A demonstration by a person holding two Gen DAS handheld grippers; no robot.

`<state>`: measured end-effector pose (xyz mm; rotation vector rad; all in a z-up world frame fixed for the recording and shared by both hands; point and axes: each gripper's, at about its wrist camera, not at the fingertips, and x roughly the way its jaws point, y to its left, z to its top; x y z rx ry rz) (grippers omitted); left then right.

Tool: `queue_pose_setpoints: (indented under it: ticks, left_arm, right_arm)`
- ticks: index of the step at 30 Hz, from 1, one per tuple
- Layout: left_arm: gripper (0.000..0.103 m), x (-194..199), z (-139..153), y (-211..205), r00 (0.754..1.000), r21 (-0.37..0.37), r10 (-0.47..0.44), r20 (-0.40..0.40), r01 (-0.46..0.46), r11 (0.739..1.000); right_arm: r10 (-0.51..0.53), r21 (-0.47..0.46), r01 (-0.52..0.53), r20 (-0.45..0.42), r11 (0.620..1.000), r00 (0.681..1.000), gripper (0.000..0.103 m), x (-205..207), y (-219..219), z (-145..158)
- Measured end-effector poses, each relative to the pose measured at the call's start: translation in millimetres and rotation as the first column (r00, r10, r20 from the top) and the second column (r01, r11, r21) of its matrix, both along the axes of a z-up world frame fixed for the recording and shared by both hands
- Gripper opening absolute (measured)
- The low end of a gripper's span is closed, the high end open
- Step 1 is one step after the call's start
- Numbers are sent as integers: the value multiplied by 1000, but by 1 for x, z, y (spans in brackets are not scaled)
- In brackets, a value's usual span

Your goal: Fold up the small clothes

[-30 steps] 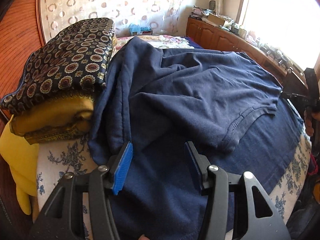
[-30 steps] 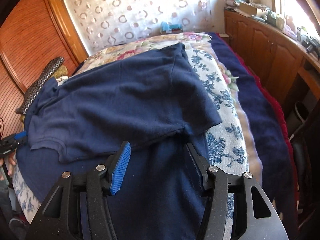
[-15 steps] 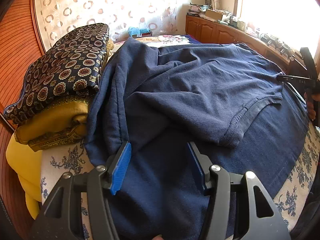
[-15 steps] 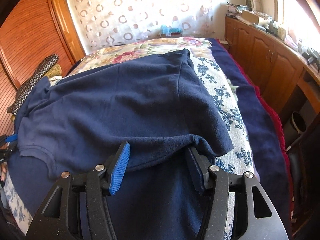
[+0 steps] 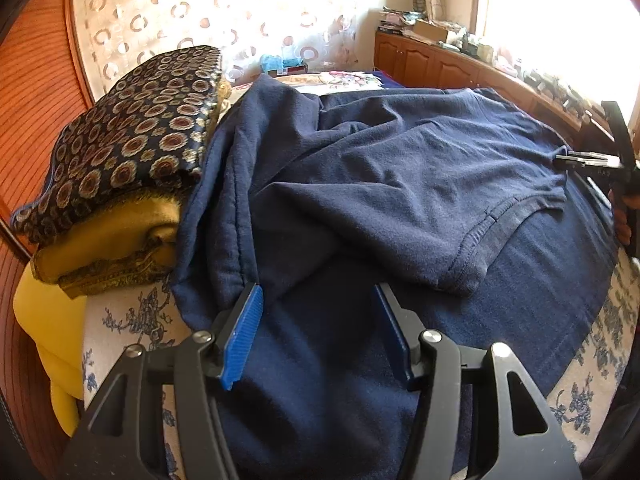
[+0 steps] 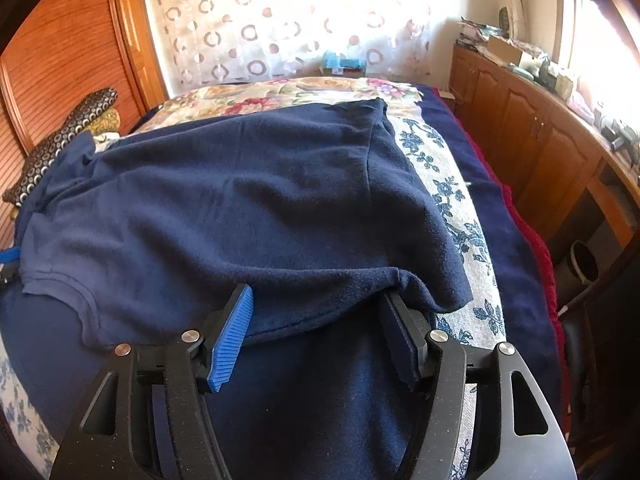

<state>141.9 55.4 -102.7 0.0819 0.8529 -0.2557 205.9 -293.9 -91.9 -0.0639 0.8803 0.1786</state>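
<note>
A: How are your jaws standing?

B: My left gripper [image 5: 318, 330] is hanging with its jaws spread wide, nothing between the blue ribbed pads [image 5: 242, 340]. It is hovering over the lower, flat part of the dark navy knit shirt [image 5: 400, 176], close to its bunched side edge. My right gripper [image 6: 318, 330] is likewise gaping, jaws released; the folded-over flap of the shirt [image 6: 240, 216] is draping right at the fingertips, its edge lying across the far jaw, but I am not pinching it.

A: And where is the shirt lying?

B: It is spreading across the bed with the white, blue-flowered bedspread [image 6: 460, 216], the upper half doubled down over the lower, so the ribbed neckline [image 5: 496, 228] is showing on top in the left view. The far sleeve is reaching up toward the floral cover [image 6: 280, 96] at the head of the bed.

A: What is lying around it?

B: On my left, touching the shirt's side, a stack of folded cloth is sitting: a dark circle-patterned fabric [image 5: 132, 140] over yellow-gold cloth [image 5: 108, 240]. On my right, a navy blanket [image 6: 500, 216] is running along the bed's edge, with wooden cabinets [image 6: 532, 136] beyond.
</note>
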Motion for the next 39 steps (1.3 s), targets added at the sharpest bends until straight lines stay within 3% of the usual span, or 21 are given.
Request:
queue_pose_setpoints:
  ticks: [3, 8, 12, 21, 23, 24, 26, 30, 39]
  left_arm:
    - [55, -8, 10, 18, 998, -64, 55, 37, -53, 997]
    - [47, -12, 15, 42, 991, -94, 125, 45, -121, 988]
    - [35, -4, 9, 46, 993, -100, 119, 17, -117, 988]
    - [34, 22, 0, 38, 992, -49, 120, -31, -122, 991]
    - [11, 22, 2, 35, 996, -48, 92, -16, -93, 994]
    - [7, 22, 3, 34, 996, -50, 87, -12, -88, 995]
    - [3, 20, 7, 33, 996, -37, 84, 6, -83, 996]
    - [2, 9, 29, 35, 993, -70, 91, 76, -86, 994]
    - [1, -23, 82, 43, 976, -147, 73, 203, -43, 988]
  right_arm:
    - [1, -8, -1, 0, 1000, 1000, 65, 0, 1, 0]
    - [1, -2, -1, 0, 1000, 1000, 66, 0, 1, 0]
    - [1, -6, -1, 0, 1000, 1000, 66, 0, 1, -1]
    - [0, -6, 0, 0, 1000, 1000, 66, 0, -1, 0]
    - [-10, 11, 10, 4, 1000, 1000, 64, 0, -3, 1]
    - [-18, 25, 18, 0, 1000, 1000, 59, 1, -6, 2]
    - [-31, 20, 32, -6, 999, 999, 9, 3, -10, 4]
    - [-24, 69, 24, -12, 997, 1000, 2, 6, -20, 9]
    - [25, 113, -41, 146, 993, 989, 1, -34, -21, 61]
